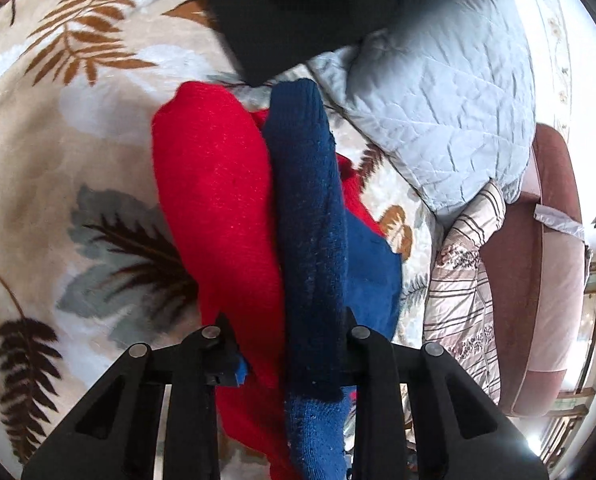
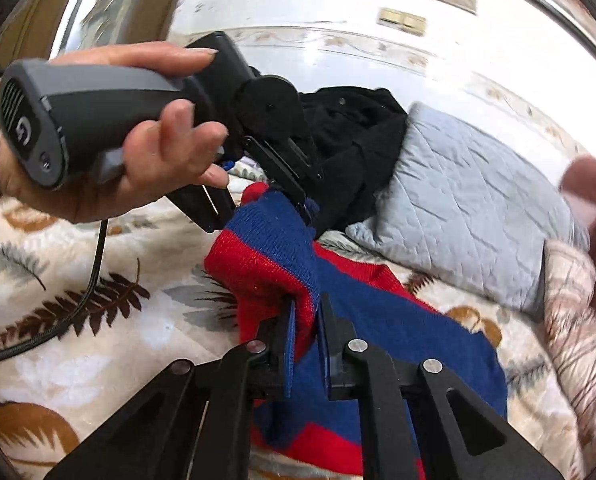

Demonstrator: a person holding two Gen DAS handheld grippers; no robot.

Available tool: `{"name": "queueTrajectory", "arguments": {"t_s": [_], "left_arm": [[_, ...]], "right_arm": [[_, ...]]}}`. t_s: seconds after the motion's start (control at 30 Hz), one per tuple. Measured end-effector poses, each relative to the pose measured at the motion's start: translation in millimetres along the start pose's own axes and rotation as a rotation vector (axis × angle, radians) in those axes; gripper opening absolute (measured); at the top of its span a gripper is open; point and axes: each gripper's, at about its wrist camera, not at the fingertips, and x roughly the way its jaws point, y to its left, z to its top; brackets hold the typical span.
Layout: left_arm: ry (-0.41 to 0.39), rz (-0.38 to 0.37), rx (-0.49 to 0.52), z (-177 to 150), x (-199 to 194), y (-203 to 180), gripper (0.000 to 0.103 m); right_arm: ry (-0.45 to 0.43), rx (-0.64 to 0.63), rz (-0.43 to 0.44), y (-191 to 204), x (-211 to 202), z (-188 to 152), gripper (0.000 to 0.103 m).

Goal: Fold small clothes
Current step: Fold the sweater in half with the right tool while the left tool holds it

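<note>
Right, both grippers are clamped on cloth. Start at the right gripper: its jaws are pinched almost together, with a thin fold of the red and blue knit garment squeezed between the blue pads, red edge showing right at the bite. Over on the left gripper, the jaws are narrowed around a thicker bunch, a navy ribbed band and a fat roll of red knit passing straight between the fingers and running away from the camera.

Moving outward, the right wrist view shows the person's left hand wrapped round the grey handle of that left gripper, its tips buried in the upper corner of the knit. So the garment hangs between the two grips, partly raised, with its lower body draped on the leaf-print blanket covering the bed.

Further out, a quilted grey pillow sits beyond the garment, a striped pillow beside it, and a heap of black clothing lies near the grey one. A cable trails from the handle across the blanket.

My read: this is the lift-and-carry part of a fold, one edge being taken up to bring across the body. Next it calls for both grips moving together, keeping the edge taut and level, laying it down squarely, then releasing. Uneven tension would skew the crease.
</note>
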Motion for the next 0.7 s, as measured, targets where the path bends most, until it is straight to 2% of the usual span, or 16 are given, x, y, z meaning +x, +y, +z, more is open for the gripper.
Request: {"name": "queueTrajectory", "arguments": {"t_s": [0.3, 0.7], "left_arm": [[0.003, -0.005, 0.1, -19, 17, -78, 0.024], [0.07, 0.051, 0.176, -45, 91, -144, 0.024]], "right_arm": [[0.003, 0.202, -0.004, -56, -27, -9, 0.009], [0.093, 0.593, 0.045, -150, -31, -60, 0.009]]}}
